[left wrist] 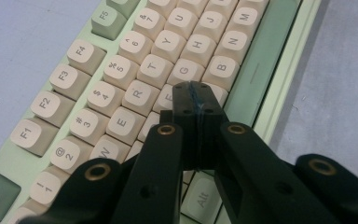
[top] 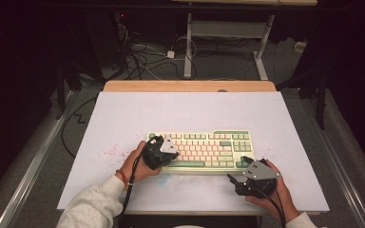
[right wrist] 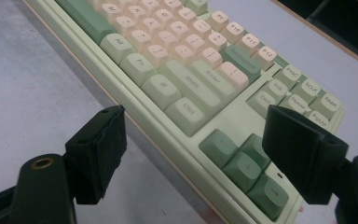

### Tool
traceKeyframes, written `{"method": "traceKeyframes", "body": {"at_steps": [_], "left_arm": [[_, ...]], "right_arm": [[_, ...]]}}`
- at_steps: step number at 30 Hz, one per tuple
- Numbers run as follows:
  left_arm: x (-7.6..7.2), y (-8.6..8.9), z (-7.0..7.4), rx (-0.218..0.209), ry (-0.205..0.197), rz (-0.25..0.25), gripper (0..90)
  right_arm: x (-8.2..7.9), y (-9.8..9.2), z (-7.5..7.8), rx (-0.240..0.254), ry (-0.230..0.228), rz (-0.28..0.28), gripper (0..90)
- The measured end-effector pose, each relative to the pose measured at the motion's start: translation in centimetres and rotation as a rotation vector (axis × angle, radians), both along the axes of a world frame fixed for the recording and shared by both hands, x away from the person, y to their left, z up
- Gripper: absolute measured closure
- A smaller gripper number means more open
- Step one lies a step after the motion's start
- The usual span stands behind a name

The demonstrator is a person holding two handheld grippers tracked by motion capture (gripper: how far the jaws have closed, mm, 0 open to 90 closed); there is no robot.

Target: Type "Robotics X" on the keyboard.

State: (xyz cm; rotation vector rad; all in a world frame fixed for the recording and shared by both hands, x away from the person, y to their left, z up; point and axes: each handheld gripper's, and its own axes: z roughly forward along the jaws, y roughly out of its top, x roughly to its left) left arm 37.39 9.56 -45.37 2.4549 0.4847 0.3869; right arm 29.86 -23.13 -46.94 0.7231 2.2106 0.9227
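A cream and green keyboard (top: 204, 148) lies near the front middle of the white table (top: 180, 111). My left gripper (top: 165, 153) hovers over its left half, held by a hand in a grey sleeve. In the left gripper view its jaws (left wrist: 196, 93) are pressed together with nothing between them, tips just over the F and V keys of the keyboard (left wrist: 121, 74). My right gripper (top: 239, 170) sits at the keyboard's front right corner. Its jaws (right wrist: 200, 135) stand wide apart and hold nothing, framing the arrow keys of the keyboard (right wrist: 186, 74).
Red specks (top: 110, 152) mark the table left of the keyboard. A wooden strip (top: 190, 86) runs along the far edge. Cables (top: 142, 59) and a desk frame (top: 188, 42) stand on the floor beyond. The table's front edge lies close under both hands.
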Motion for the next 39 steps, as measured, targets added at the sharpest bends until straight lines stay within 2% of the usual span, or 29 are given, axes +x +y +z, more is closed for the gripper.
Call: {"method": "traceKeyframes", "body": {"at_steps": [5,9,25,29,32,39], "left_arm": [[0.0,-0.2,-0.1,0.016,0.004,-0.003,87.6],[-0.1,-0.4,-0.2,0.026,-0.009,-0.007,87.6],[-0.4,0.3,0.4,-0.010,-0.047,0.005,84.1],[-0.4,0.5,0.5,-0.025,-0.054,0.014,79.3],[-0.5,0.9,0.7,-0.048,-0.064,0.017,71.6],[-1.5,1.5,0.9,-0.083,-0.131,0.024,52.2]], "right_arm": [[0.0,0.0,-0.1,-0.005,0.003,0.002,22.2],[0.1,0.1,-0.2,-0.014,0.009,0.005,22.2],[0.0,0.0,-0.1,-0.010,0.005,0.002,22.2],[0.0,0.0,-0.1,-0.009,0.006,0.002,22.2],[0.0,0.0,-0.1,-0.009,0.006,0.002,22.2],[0.0,-0.1,0.0,-0.005,0.004,0.001,22.5]]}}
